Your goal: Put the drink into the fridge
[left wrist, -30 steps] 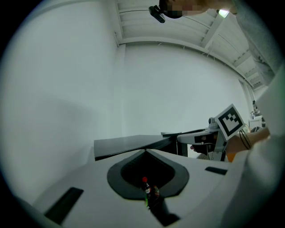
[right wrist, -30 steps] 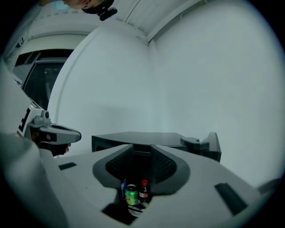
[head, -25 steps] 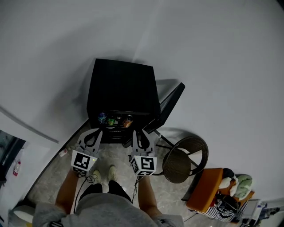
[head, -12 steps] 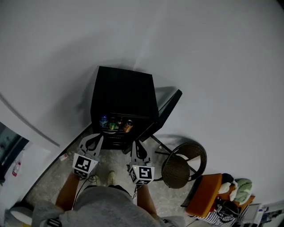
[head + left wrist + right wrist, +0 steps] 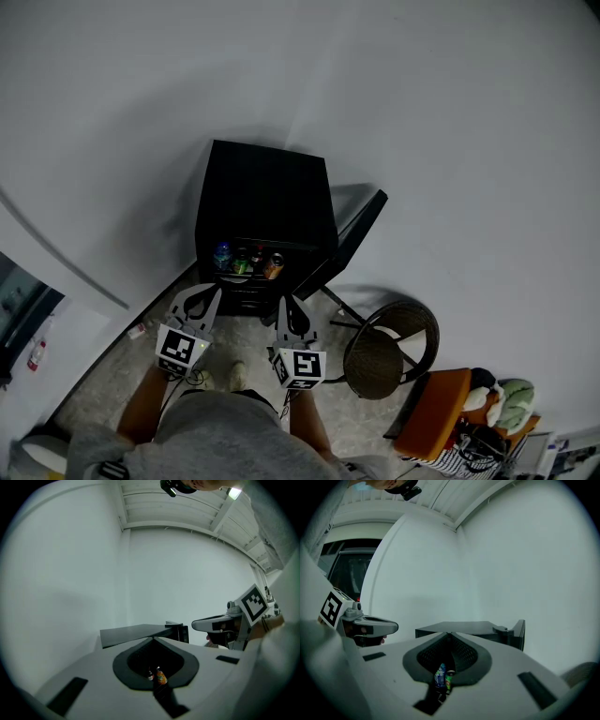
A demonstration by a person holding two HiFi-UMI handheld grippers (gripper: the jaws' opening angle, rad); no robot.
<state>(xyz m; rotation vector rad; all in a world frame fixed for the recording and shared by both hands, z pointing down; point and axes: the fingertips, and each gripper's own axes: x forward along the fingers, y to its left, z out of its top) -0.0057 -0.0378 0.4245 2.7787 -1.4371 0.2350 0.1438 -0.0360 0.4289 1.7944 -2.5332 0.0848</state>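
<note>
Fridge (image 5: 267,197): below the top shelf the inside is all dark; what it holds cannot be told.
Drinks (image 5: 246,261): labels too small to read.
Fridge door (image 5: 354,234): seen edge-on, inner face hidden.
Left gripper (image 5: 153,638): in its own view it covers the fridge front; two drinks peek through the hole behind its tips, bottoms hidden.
Person (image 5: 216,441): cut off by the bottom edge; legs mostly hidden under the torso.
Chair (image 5: 389,349): legs largely hidden beneath the seat.
Heap (image 5: 497,394): lower right, mixed items, cannot tell what; runs off the bottom edge.
Scrap on floor (image 5: 138,329): too small to identify.
Bottle at left edge (image 5: 36,354): blurred, label unreadable.
</note>
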